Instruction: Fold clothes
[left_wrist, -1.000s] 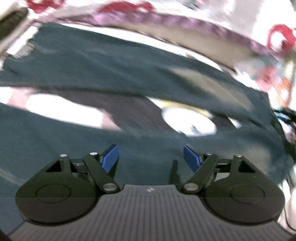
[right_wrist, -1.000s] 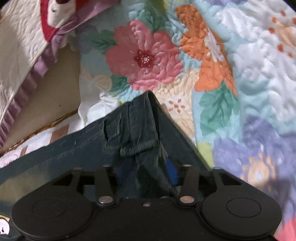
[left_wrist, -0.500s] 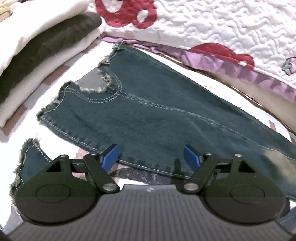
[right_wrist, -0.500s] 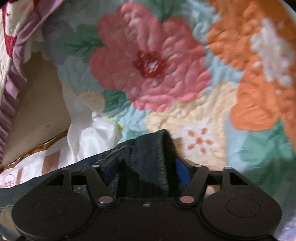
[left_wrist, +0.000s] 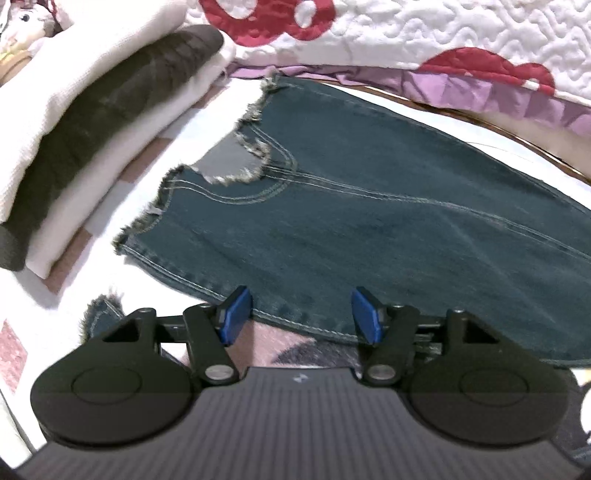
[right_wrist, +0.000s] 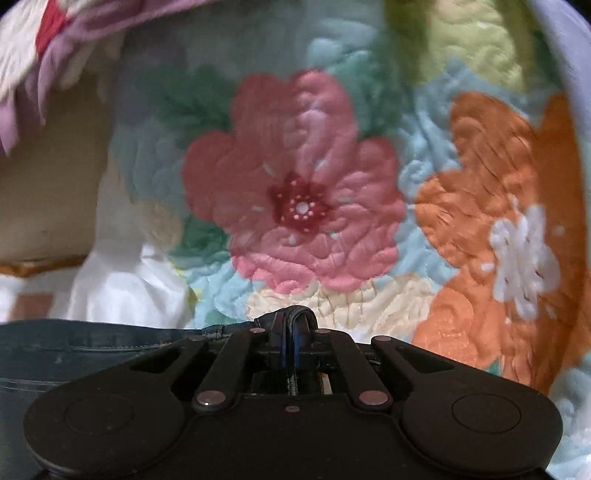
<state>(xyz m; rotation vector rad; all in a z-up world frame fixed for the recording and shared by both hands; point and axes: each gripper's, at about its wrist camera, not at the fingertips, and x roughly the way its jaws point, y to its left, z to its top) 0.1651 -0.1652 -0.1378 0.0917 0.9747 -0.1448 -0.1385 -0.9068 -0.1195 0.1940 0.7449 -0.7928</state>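
One pair of dark jeans (left_wrist: 369, 206) lies spread flat on the bed sheet (left_wrist: 184, 122), running from the frayed hem at the far left toward the right of your left wrist view. Its near stitched edge passes just beyond your left claw (left_wrist: 301, 315), whose blue pads are spread wide with nothing between them. A second frayed leg end (left_wrist: 101, 308) shows at the near left, just beside the claw's left arm.

Your right claw (right_wrist: 291, 349) is pinched tight on a thick folded bit of the jeans (right_wrist: 92, 350); the denim trails off to the left along the bottom of that view.

To the far left of the jeans sits a stack of folded clothes (left_wrist: 85, 122), white and dark layers, with a strip of bare sheet between its edge and the frayed hem. Along the far side, a white quilt (left_wrist: 424, 33) with red shapes and a purple ruffle borders the jeans closely. Ahead of your right claw, a floral quilt (right_wrist: 303, 192) fills nearly the whole view, so room on that side looks tight. The view is blurred.
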